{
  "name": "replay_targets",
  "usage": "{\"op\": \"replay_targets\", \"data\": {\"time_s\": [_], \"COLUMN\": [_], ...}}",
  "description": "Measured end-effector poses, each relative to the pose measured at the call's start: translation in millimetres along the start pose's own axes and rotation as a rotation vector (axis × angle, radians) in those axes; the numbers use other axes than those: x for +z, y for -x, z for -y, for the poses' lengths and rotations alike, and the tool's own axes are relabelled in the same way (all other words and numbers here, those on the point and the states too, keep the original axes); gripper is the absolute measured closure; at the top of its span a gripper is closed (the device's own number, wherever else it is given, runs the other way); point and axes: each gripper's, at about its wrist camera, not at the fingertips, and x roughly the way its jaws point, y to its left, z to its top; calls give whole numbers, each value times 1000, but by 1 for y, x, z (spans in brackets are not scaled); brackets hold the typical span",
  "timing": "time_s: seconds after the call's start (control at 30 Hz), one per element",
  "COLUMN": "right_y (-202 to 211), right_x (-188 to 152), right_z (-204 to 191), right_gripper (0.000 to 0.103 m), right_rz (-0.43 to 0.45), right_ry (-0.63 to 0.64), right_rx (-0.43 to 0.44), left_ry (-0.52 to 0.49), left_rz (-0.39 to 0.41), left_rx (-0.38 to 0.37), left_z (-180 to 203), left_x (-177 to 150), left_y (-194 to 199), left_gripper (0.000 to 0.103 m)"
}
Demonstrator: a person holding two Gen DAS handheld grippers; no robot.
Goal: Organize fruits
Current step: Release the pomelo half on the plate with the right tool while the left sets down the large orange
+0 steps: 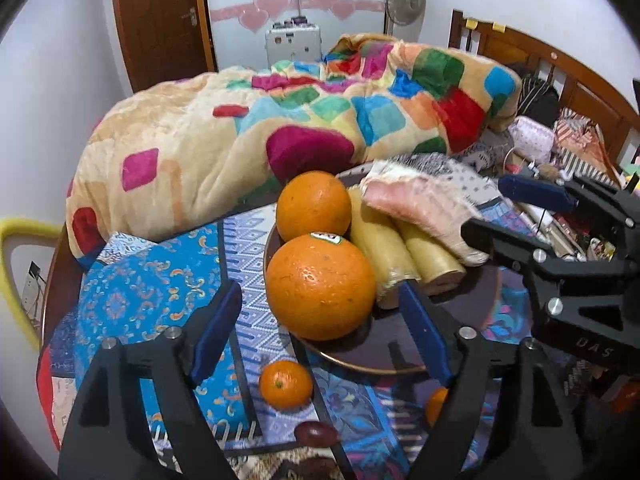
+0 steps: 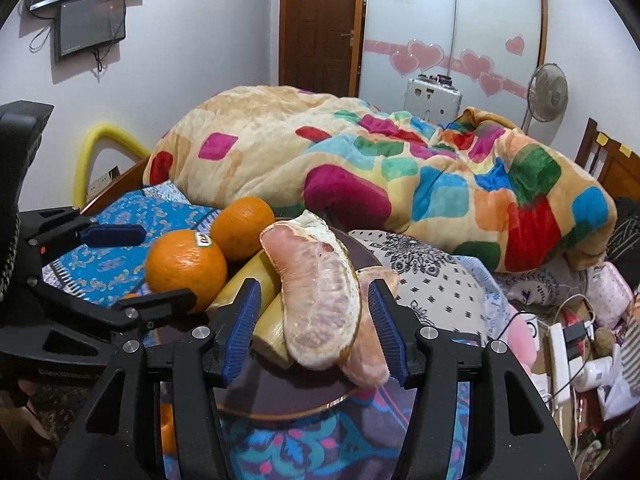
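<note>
Left gripper (image 1: 320,332): fingers (image 1: 214,332) spread wide, released. The near orange (image 1: 320,286) sits between them but neither pad presses on it; a clear gap shows on both sides.

Right gripper (image 2: 314,330): fingers (image 2: 240,330) part-open, straddling the peeled pomelo segment (image 2: 324,300). The left pad stands apart from the segment; the right pad is close to a second, smaller pomelo piece (image 2: 370,356), and contact there cannot be told. No firm grasp is visible.

Plate (image 1: 360,364): dark, round, with a coppery rim, resting on the patterned blue cloth (image 1: 152,300) of the bed. It holds the near orange, which carries a sticker on top, a second orange (image 1: 314,206) touching it just behind, two pale yellow cut stalk pieces (image 1: 404,256) lying side by side next to the oranges, and the pomelo segments leaning over the stalks.

Off the plate, on the cloth: a small tangerine (image 1: 285,384) just in front of the rim, another small orange fruit (image 1: 436,404) partly hidden behind the left gripper's right finger, and a dark red oval fruit (image 1: 316,434) nearer the camera.

Behind: a bunched blanket (image 1: 280,128) with coloured squares, a wooden headboard (image 1: 560,64), a brown door (image 1: 160,20) and a standing fan (image 1: 404,0).
</note>
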Motion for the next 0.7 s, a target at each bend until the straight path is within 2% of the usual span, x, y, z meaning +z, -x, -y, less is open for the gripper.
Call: {"op": "replay_targets", "data": {"time_s": [0.1,0.43,0.7], "right_y": [15,58,64], "right_x": [-3,-18,-42], "right_z": [-2,-16,-35], "right_gripper": [44,43,42], "right_rz": [25,68,56], "right_ry": [-15,-41,-25], "right_rx": [2,14,28], "left_ry": [11,71,106], "left_rz": [35,81,75], "left_rx": [13,5,-3], "left_z": [0,-8,-20], "left_x": [-3,-29,-61], "left_y": [19,70,82], "left_gripper": [19,18,18]}}
